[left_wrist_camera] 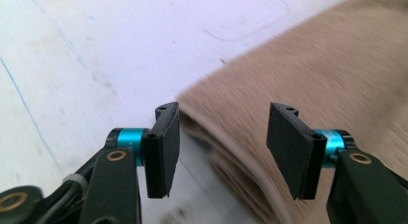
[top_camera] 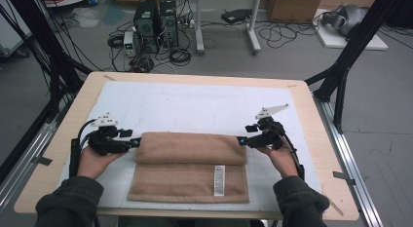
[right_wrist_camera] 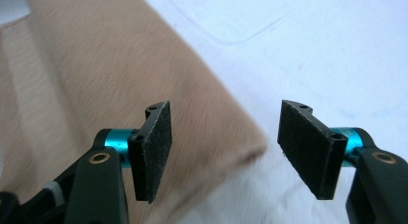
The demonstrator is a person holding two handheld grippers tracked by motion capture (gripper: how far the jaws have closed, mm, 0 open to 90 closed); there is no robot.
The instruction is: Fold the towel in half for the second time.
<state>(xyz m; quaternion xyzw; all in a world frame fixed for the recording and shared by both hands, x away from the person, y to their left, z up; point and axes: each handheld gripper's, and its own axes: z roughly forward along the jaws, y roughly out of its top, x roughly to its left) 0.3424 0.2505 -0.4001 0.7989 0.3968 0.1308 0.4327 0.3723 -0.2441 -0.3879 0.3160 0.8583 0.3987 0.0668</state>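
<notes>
From my high view the white label [top_camera: 219, 180] on the towel [top_camera: 190, 166] is too small to read. My left gripper view smears the towel's folded edge [left_wrist_camera: 231, 161] with blur, and the frame cuts the cloth at right. The right gripper view blurs the towel corner [right_wrist_camera: 240, 152] likewise.

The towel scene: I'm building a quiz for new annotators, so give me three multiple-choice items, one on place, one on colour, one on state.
1. Where is the white label?
A. near half of the towel
B. on the mat
C. on the far fold

2. What colour is the towel?
A. blue
B. tan
C. green

3. How do both tools stand?
A. shut on the towel
B. open
C. shut, empty

Answers:
1 A: the label lies on the towel's near layer.
2 B: tan in every view.
3 B: left tool and right tool show a wide gap.
</notes>
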